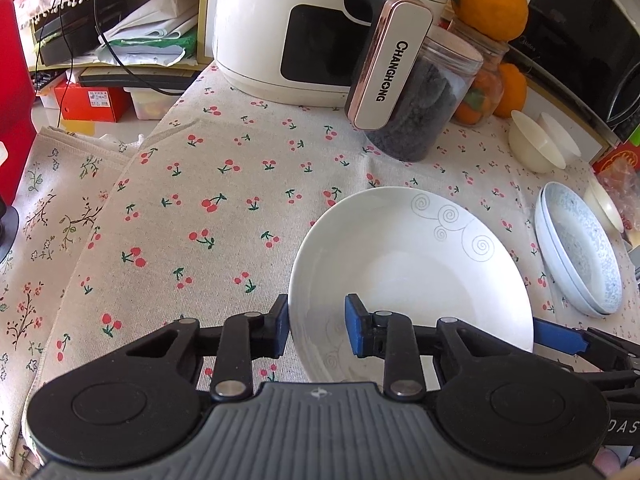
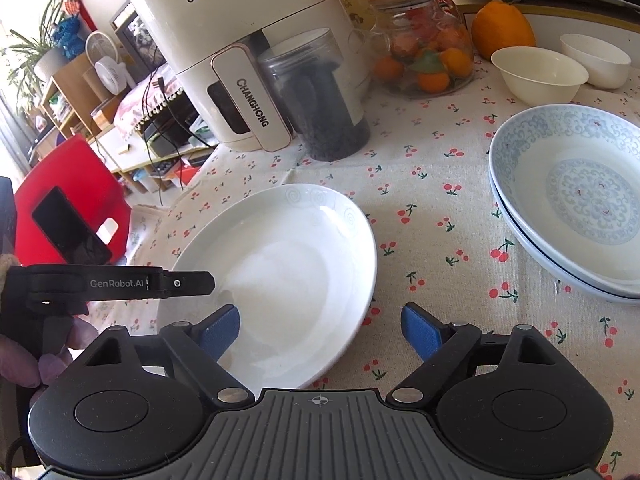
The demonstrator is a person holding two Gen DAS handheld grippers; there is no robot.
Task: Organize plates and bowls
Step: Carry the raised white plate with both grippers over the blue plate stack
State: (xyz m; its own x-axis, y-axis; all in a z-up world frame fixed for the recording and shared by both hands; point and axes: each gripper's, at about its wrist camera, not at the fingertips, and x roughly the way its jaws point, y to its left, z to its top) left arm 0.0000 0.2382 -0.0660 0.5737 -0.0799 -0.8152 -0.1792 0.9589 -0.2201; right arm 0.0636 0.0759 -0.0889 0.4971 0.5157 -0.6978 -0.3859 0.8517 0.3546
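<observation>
A white plate [image 1: 408, 280] [image 2: 280, 272] with grey swirls lies flat on the cherry-print cloth. My left gripper [image 1: 318, 330] straddles its near-left rim: one blue pad sits against the outside and the other stands inside over the plate, with a strip of white showing between it and the rim. My right gripper [image 2: 320, 330] stands wide open across the plate's near-right rim, one pad over the plate and one over the cloth. Two blue-patterned plates [image 2: 568, 200] [image 1: 580, 248] are stacked to the right. Two cream bowls [image 2: 536, 72] stand behind them.
A white air fryer [image 2: 248, 52] with its handle sticking out, a jar of dark contents [image 2: 320, 100] and a glass jar of fruit [image 2: 428, 52] line the back. The table's edge runs along the left, beyond it a red chair [image 2: 68, 184] with a phone.
</observation>
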